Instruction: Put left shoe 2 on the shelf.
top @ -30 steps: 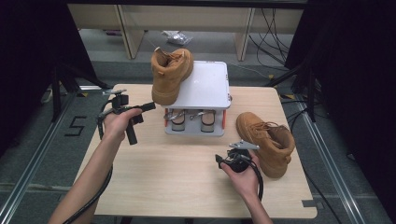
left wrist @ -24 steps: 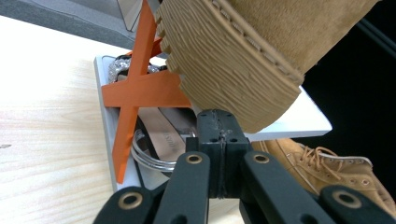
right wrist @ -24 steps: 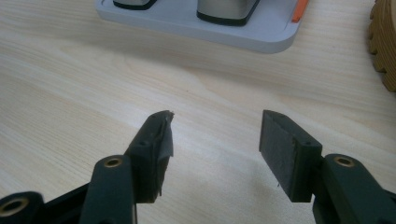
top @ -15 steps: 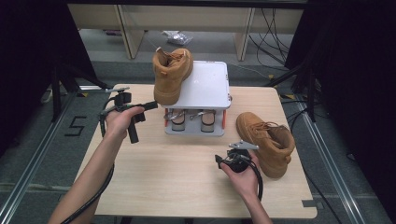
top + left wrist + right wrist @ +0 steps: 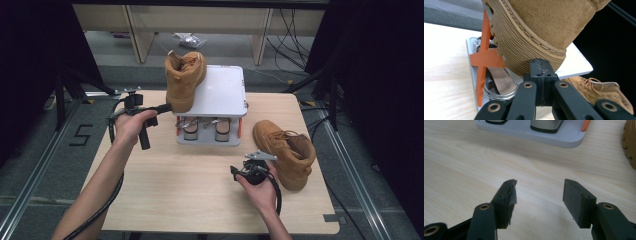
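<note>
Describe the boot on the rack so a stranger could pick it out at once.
On the wooden table stands a white two-tier rack with orange struts. The tan suede boot sits on its top shelf at the left edge, sole overhanging, with the shut left claw at its toe. Its twin, the other boot, lies on the tabletop to the right.

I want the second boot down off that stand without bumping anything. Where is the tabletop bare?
Bare wood runs between the white stand and the near table edge, between the two forearms. The left strip beside the stand is taken by the left tool, shut against the raised boot. The right side is crowded by the lying boot and the open right tool.
</note>
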`<state>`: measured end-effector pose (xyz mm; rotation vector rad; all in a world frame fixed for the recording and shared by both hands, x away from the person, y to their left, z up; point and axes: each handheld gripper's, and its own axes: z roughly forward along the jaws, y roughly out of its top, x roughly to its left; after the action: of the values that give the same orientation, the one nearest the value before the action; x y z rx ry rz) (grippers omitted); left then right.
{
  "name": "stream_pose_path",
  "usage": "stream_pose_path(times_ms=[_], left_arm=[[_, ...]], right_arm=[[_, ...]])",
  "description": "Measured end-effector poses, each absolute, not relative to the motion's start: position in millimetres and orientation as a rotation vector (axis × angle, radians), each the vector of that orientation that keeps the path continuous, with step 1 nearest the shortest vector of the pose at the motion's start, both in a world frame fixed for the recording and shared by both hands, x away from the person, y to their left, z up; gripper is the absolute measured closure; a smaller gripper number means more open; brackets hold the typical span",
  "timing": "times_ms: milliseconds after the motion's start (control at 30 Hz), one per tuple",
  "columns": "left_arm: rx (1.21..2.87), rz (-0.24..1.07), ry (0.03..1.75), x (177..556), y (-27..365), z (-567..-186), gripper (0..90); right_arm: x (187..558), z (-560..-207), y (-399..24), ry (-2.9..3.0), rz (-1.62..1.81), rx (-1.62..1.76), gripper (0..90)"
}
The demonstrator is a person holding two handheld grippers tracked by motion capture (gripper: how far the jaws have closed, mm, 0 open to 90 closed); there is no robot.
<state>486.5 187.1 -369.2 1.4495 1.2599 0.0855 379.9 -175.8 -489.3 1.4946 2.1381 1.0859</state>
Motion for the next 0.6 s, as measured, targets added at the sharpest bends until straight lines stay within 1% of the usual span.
stream_pose_path(times_ms=[200,400,567,600], left_arm=[[1.444,0.062,1.260,487.3,184.2,-370.2,90.0],[1.457,0.037,1.234,491.1,170.6,-371.5,90.0],[1.470,0.043,1.230,491.6,167.0,-370.7,90.0],[1.470,0.043,1.232,491.5,167.4,-370.9,90.0]], right_arm=[[380.3,-490.9,-174.8,2.140,1.099,1.499,44.6],[380.3,-490.0,-175.9,2.143,1.091,1.509,44.6],[381.5,-490.0,-178.1,2.146,1.091,1.484,44.6],[379.0,-488.9,-175.6,2.135,1.093,1.534,44.6]])
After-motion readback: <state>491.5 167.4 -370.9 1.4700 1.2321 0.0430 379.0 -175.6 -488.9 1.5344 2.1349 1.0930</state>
